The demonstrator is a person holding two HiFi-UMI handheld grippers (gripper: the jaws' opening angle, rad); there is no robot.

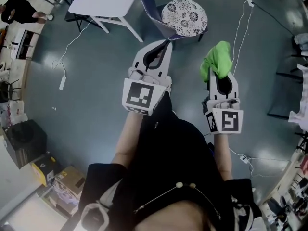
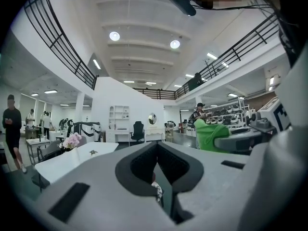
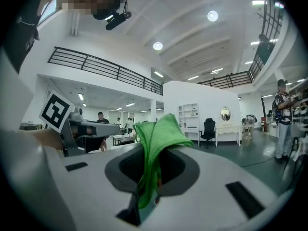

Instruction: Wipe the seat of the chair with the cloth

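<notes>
The chair has a round, flower-patterned seat (image 1: 184,17) and a blue back (image 1: 149,4). It stands on the floor ahead of both grippers, beside a white table. My left gripper (image 1: 167,42) is shut with nothing in it, its tip pointing at the chair. In the left gripper view a sliver of the patterned seat (image 2: 156,190) shows below the closed left gripper (image 2: 156,148). My right gripper (image 1: 219,73) is held to the right of the chair and is shut on a bright green cloth (image 1: 216,59). In the right gripper view the cloth (image 3: 156,134) sticks up from the right gripper (image 3: 155,150).
A white table (image 1: 103,1) stands left of the chair. Cables (image 1: 240,28) trail over the grey floor, one ending in a plug strip (image 1: 62,82). Boxes (image 1: 24,141) sit at the left and furniture (image 1: 288,95) lines the right. A person (image 2: 12,129) stands far off.
</notes>
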